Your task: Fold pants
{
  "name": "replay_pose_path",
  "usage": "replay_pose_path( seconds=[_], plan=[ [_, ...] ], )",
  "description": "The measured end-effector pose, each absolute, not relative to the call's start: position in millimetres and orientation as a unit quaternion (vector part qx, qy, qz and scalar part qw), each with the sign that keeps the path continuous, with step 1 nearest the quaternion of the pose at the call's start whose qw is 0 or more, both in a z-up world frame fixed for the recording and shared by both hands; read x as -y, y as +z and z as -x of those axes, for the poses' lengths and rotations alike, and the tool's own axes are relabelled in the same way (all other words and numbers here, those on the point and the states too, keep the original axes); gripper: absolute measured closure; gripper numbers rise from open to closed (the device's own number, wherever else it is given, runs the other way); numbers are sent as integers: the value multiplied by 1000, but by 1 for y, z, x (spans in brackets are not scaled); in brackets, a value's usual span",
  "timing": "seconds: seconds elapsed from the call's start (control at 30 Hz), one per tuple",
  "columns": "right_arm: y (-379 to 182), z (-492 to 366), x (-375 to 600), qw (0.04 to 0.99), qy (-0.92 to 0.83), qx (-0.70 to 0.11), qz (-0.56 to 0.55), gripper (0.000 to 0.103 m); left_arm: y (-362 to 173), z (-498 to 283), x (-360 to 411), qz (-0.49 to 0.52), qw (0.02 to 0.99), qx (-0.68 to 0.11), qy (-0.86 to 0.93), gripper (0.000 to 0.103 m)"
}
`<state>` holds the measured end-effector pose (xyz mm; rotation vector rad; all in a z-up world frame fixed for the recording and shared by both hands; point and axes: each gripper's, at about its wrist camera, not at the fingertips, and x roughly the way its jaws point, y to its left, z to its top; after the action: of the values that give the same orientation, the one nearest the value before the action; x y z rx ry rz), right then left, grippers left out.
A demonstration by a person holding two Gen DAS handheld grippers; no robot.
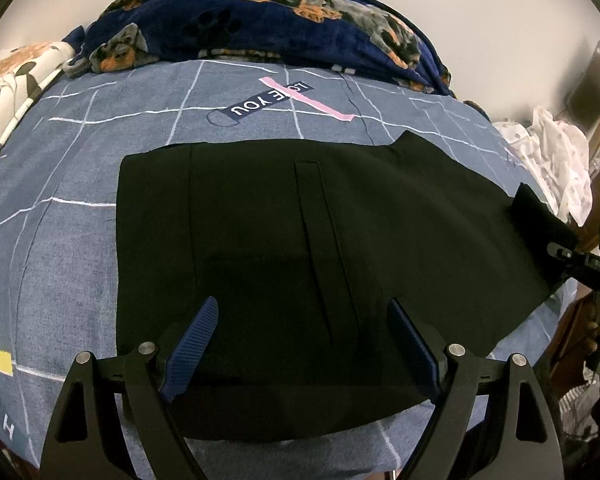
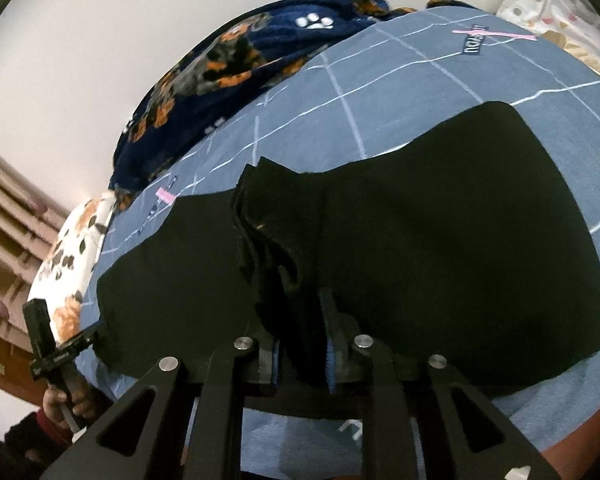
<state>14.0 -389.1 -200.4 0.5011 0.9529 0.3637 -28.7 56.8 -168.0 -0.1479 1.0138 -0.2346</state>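
Floral cloth: a white fabric with orange flowers and dark leaves (image 1: 8, 76) bunched at the left edge of the bed.
Blanket: a navy fleece blanket printed with dogs and paw marks (image 1: 260, 20), heaped along the far side of the bed against a pale wall.
Bed cover: a blue-grey sheet with thin white grid lines (image 1: 60, 184), bearing a pink strip and a dark "LOVE YOU" label beyond the garment.
Pants: black fabric pants (image 1: 260, 240) spread flat across the middle of the sheet, a seam running down the centre; the right end is lifted into a fold.
Left gripper: black two-finger tongs with blue ribbed pads (image 1: 304, 344) poised over the near edge of the pants, jaws spread wide, nothing between the pads.
Right gripper: black tongs (image 2: 302, 344) with jaws nearly together, a bunched fold of the pants between the pads; whether the pads press the cloth cannot be told, since the fabric hides them.
White dotted cloth: a crumpled pale fabric (image 1: 556, 160) at the right edge of the bed.
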Motion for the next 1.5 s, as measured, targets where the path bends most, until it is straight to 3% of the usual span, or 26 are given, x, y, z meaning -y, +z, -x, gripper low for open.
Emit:
replay_pose_path(
  seconds=[0.13,0.2,0.3,0.67,0.77,0.9,1.0,1.23,1.5],
  plan=[
    [-202,-13,380,835,201,-454,-238,63,-168,29,-55,65,865,-485,-112,16],
    [-204,-11,377,825,225,-456,-246,47,-169,29,-55,63,865,-485,-113,16],
    [-202,-5,372,814,260,-453,-253,36,-169,28,-55,62,865,-485,-114,16],
    [-197,-2,438,782,255,-371,-430,36,-169,28,-55,63,865,-483,-119,15],
    [-198,-2,433,788,249,-375,-421,37,-169,29,-56,63,866,-481,-121,15],
    [-206,-9,414,792,246,-406,-385,52,-169,29,-55,59,866,-481,-121,15],
    [-214,-11,400,795,243,-427,-354,56,-169,29,-54,60,866,-481,-121,15],
    [-226,-14,393,796,236,-453,-325,61,-169,30,-54,58,867,-480,-121,15],
    [-206,-18,457,815,201,-383,-385,60,-164,34,-55,75,864,-480,-128,15]
  ],
)
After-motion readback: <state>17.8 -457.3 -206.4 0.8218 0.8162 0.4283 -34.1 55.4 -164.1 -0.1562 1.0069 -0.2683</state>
